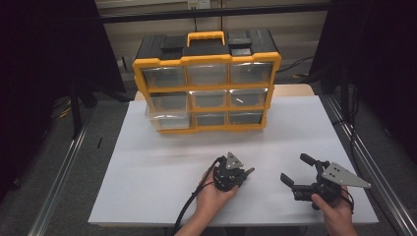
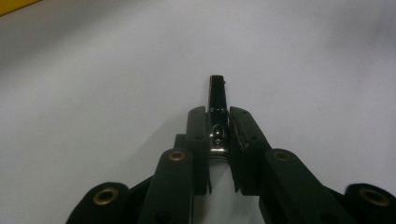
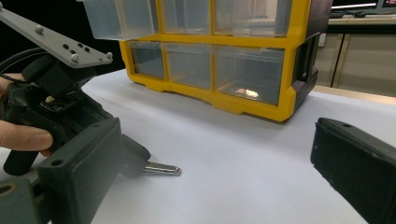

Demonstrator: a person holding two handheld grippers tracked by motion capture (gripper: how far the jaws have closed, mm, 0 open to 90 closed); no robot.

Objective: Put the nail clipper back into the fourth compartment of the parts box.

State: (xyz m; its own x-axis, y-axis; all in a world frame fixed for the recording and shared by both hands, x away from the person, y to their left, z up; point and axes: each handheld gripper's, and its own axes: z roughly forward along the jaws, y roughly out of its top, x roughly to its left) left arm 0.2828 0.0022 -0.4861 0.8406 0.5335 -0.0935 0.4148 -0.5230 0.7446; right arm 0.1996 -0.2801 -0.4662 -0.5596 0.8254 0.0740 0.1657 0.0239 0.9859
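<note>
**Left jaws clamp a small metal piece in front of the drawer cabinet; right jaws wide and empty**

One yellow-and-black drawer cabinet (image 1: 206, 81) stands at the far side of the white surface (image 1: 147, 167). Nine clear drawers counted, three rows of three. The bottom-left drawer (image 1: 167, 119) sticks out past the cabinet front; the other eight sit flush. One orange handle (image 1: 206, 36) on top of the cabinet.

Two grippers, one per hand, both on the near side of the cabinet and well apart from it. The left gripper (image 1: 244, 171) is held by the left hand (image 1: 211, 196), near the middle of the surface, in front of the cabinet's right half. Its jaws are narrow, closed on one slim shiny metal piece (image 2: 218, 112). The piece sits between the jaw pads and pokes out past the tips; it is low over the surface, contact cannot be told. In the right gripper view the same piece (image 3: 161, 168) shows sticking out sideways.

The right gripper (image 1: 294, 169) is held by the right hand (image 1: 337, 211), out beyond the cabinet's right end. Its jaws stand wide, nothing between them. It is near the left gripper, not touching.
</note>
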